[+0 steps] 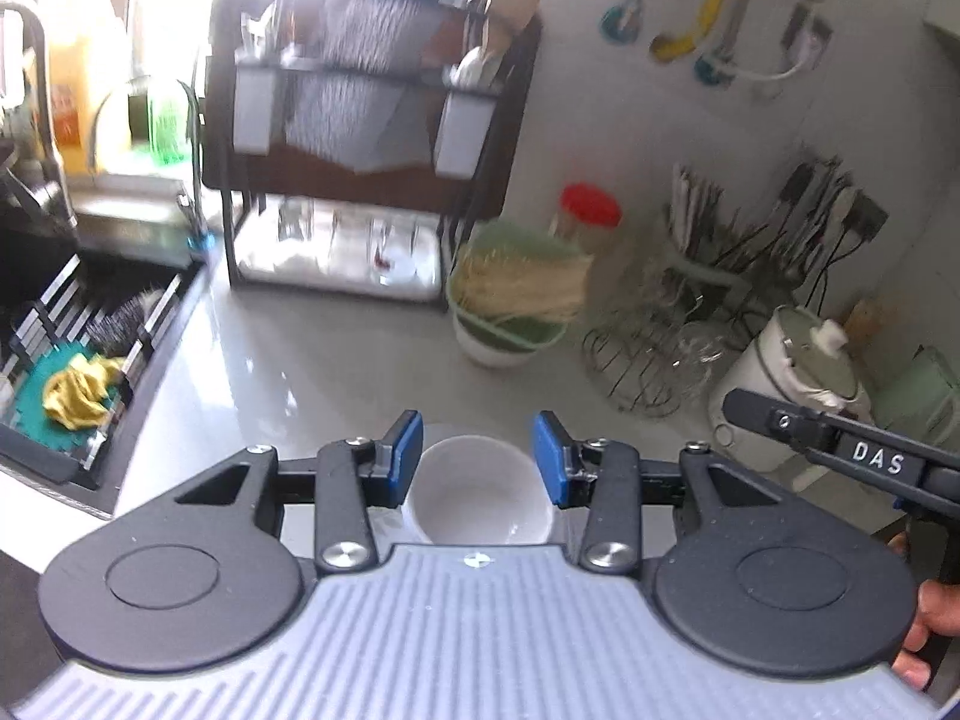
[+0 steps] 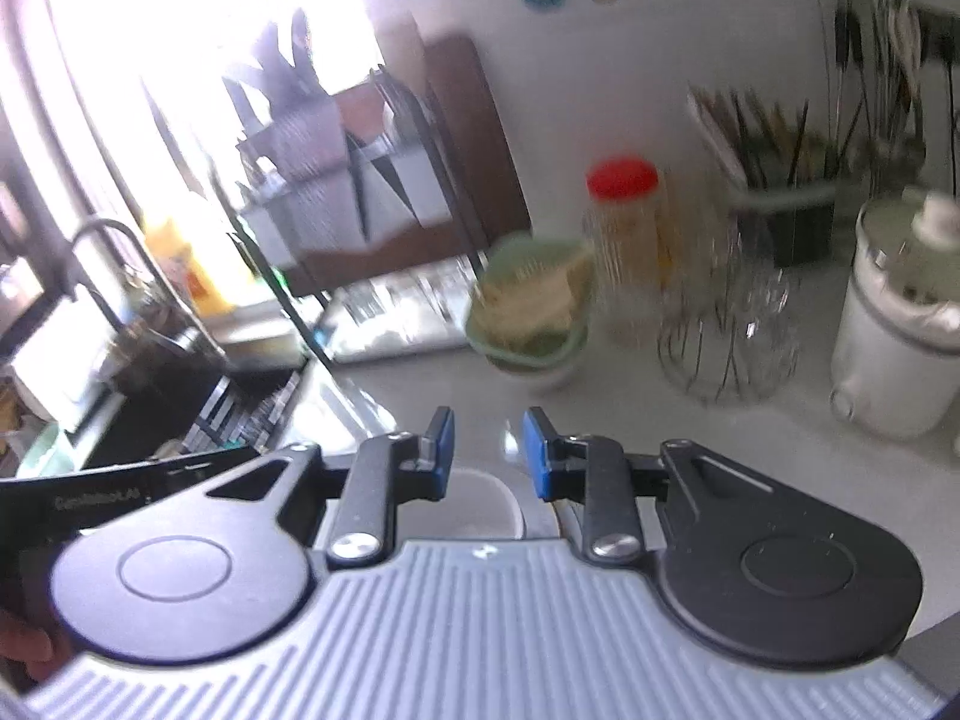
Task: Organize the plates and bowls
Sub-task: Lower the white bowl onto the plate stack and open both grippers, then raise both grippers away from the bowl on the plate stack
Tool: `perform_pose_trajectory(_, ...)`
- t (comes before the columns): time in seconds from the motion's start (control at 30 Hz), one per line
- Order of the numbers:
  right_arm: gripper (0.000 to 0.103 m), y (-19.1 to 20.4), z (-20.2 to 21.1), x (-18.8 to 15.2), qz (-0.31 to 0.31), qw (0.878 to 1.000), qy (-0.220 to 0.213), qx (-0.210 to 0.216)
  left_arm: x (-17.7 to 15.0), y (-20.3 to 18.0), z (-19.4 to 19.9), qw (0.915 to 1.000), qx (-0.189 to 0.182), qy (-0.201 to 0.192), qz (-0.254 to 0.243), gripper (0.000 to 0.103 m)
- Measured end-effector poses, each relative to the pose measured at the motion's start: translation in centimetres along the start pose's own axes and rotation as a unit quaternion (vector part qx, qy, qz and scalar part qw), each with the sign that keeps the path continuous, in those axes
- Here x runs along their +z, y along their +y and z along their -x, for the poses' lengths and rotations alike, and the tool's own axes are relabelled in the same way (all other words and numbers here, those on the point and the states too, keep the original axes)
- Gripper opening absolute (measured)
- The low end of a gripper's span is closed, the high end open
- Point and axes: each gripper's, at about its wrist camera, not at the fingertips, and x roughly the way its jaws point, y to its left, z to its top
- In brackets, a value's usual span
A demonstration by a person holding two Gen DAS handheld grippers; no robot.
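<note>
A small white bowl (image 1: 480, 489) sits on the grey counter (image 1: 312, 372), just below and between the blue pads of my left gripper (image 1: 478, 456), which is open and empty above it. The same bowl shows in the right wrist view (image 2: 480, 504), partly hidden under my right gripper (image 2: 487, 450), which is open and empty. The right gripper's arm reaches into the left wrist view (image 1: 840, 450). A black two-tier dish rack (image 1: 366, 138) stands at the back of the counter; its lower tier holds pale, blurred dishes.
A sink (image 1: 90, 324) with a yellow cloth lies to the left. A green-rimmed basket of noodle-like sticks (image 1: 516, 300), a red-lidded jar (image 1: 591, 210), a wire stand with glasses (image 1: 654, 354), a white cooker (image 1: 792, 384) and a utensil holder (image 1: 720, 228) stand to the right.
</note>
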Motion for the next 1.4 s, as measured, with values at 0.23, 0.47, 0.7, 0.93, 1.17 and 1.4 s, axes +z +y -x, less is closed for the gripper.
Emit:
perform_pose_trajectory(0.23,0.029,-0.3,7.3,-1.4,0.021,0.998,-0.055,0.019,-3.1,-3.7,7.3,0.9984,0.024,-0.046,-0.023,0.047)
perform_pose_trajectory(0.47,0.03,0.2,12.7,-4.1,0.04,0.995,-0.086,0.011,-6.9,-6.2,12.5,0.9973,0.023,-0.053,-0.046,0.053)
perform_pose_trajectory(0.7,0.039,0.5,16.0,-7.9,0.021,0.995,-0.097,0.01,-10.7,-6.9,15.0,0.9972,0.008,-0.047,-0.058,0.057)
perform_pose_trajectory(0.93,0.047,1.0,18.0,-11.2,0.01,0.995,-0.101,-0.014,-13.8,-5.8,16.2,0.9976,-0.012,-0.026,-0.062,0.066)
perform_pose_trajectory(1.17,0.089,1.8,19.5,-14.7,0.019,0.992,-0.118,-0.044,-16.1,-4.5,17.5,0.9966,-0.012,-0.032,-0.075,0.096)
perform_pose_trajectory(1.4,0.09,2.3,19.5,-17.9,0.007,0.993,-0.101,-0.054,-19.2,-3.9,17.8,0.9957,0.001,-0.017,-0.091,0.099)
